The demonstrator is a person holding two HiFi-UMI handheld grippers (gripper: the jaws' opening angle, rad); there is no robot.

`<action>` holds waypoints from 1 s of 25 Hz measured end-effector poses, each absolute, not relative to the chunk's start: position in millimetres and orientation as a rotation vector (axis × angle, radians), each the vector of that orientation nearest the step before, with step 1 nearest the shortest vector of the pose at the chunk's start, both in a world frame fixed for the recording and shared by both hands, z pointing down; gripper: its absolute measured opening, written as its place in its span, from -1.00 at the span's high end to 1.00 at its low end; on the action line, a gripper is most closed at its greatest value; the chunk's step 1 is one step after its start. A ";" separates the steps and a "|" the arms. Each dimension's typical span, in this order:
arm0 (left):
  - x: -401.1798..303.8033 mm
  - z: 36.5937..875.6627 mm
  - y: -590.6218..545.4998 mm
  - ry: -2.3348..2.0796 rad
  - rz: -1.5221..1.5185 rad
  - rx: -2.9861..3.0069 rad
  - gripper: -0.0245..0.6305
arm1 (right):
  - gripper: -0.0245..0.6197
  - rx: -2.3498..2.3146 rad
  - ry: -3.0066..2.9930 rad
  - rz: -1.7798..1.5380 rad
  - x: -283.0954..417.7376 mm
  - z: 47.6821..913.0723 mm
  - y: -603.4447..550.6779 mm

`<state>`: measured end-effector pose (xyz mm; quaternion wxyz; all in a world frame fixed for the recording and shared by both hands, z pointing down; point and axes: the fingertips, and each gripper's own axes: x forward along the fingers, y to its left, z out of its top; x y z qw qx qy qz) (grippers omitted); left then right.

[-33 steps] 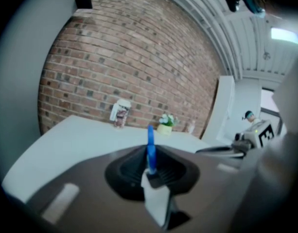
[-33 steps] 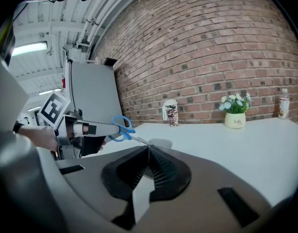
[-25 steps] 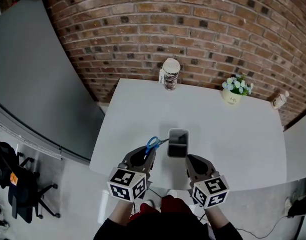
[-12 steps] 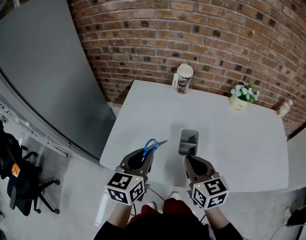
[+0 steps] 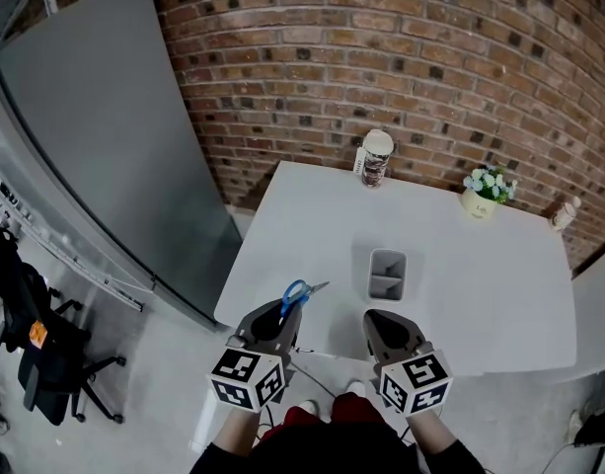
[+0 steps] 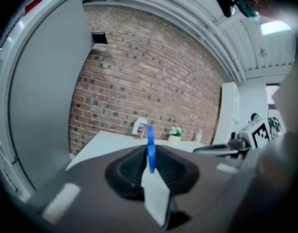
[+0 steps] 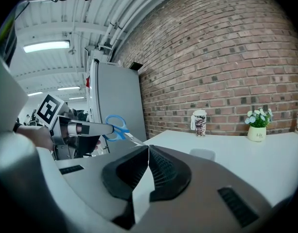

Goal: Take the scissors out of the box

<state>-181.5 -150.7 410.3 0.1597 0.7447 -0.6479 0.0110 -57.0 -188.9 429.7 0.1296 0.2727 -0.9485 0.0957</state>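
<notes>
Since the earlier frames, both grippers have been drawn back from the box (image 5: 387, 274), and the scissors (image 5: 296, 293) have been carried along. The scissors are now held clear of the box, above the near edge of the white table (image 5: 302, 215).

Left gripper (image 5: 278, 316): jaws clamped on the blue handle, blades projecting forward.

Right gripper (image 5: 379, 326): jaws closed together, nothing between them.

Handling, as judged: light, rigid, smooth plastic and steel, likely to swivel or slip in a narrow pinch. A hold on the handle close to the pivot is preferred, away from the pointed tips.
</notes>
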 end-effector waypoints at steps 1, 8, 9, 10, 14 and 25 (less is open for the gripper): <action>-183.2 410.6 -146.6 -1.854 0.032 2.127 0.78 | 0.90 0.785 -2.759 0.272 -59.5 429.6 -184.7; -198.0 409.6 -118.6 -1.887 0.023 2.114 0.78 | 0.90 0.747 -2.772 0.237 -76.0 428.0 -159.0; -200.5 409.5 -114.6 -1.892 0.023 2.111 0.78 | 0.90 0.744 -2.774 0.234 -78.3 427.7 -155.7; -203.2 409.4 -110.3 -1.898 0.022 2.107 0.78 | 0.90 0.739 -2.776 0.233 -80.6 427.4 -152.3; -213.0 410.5 -91.7 -1.918 0.013 2.090 0.78 | 0.90 0.718 -2.780 0.233 -88.0 428.1 -137.2; -231.5 417.0 -48.5 -1.958 -0.001 2.047 0.78 | 0.90 0.655 -2.799 0.208 -106.9 427.3 -100.1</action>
